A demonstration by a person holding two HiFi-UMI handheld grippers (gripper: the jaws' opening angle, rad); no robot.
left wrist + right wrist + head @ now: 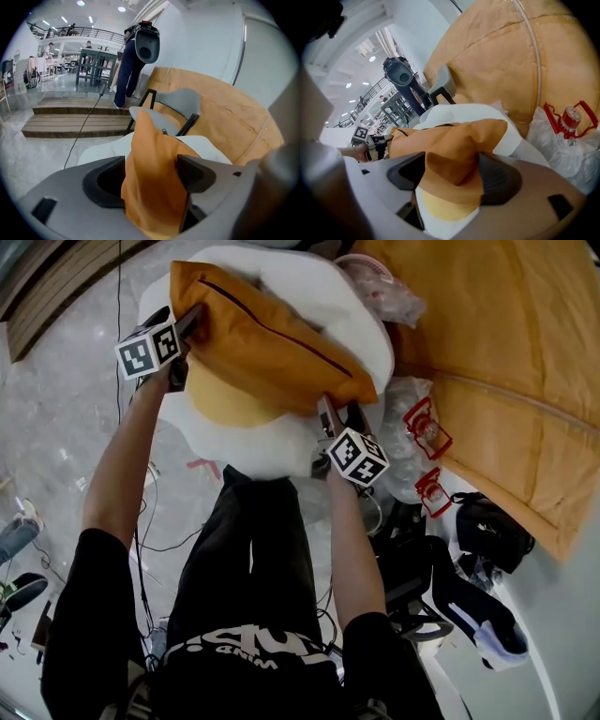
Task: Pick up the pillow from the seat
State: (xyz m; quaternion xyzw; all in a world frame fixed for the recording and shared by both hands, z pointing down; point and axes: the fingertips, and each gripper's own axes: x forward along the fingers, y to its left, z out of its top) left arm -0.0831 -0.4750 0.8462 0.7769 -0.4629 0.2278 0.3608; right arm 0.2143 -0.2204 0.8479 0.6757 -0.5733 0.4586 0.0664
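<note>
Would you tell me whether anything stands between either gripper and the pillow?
Nothing visible does. One corner of the pillow lies between the open jaws of the left gripper, and another between those of the right gripper. Nothing shows over the pillow that would block lifting it off the seat.

Below me stands a rounded white seat (272, 448). An orange pillow (267, 343) lies across its top, with a zip seam running along its length. A paler yellow layer (225, 404) sits between the pillow and the seat. The seat rests on a pale, glossy floor (66, 399). On the floor just beside the seat are clear plastic bags (405, 399), a large tan cushion (497, 352) and a black bag (487, 526). Thin dark cables (150, 545) trail near my legs.
</note>
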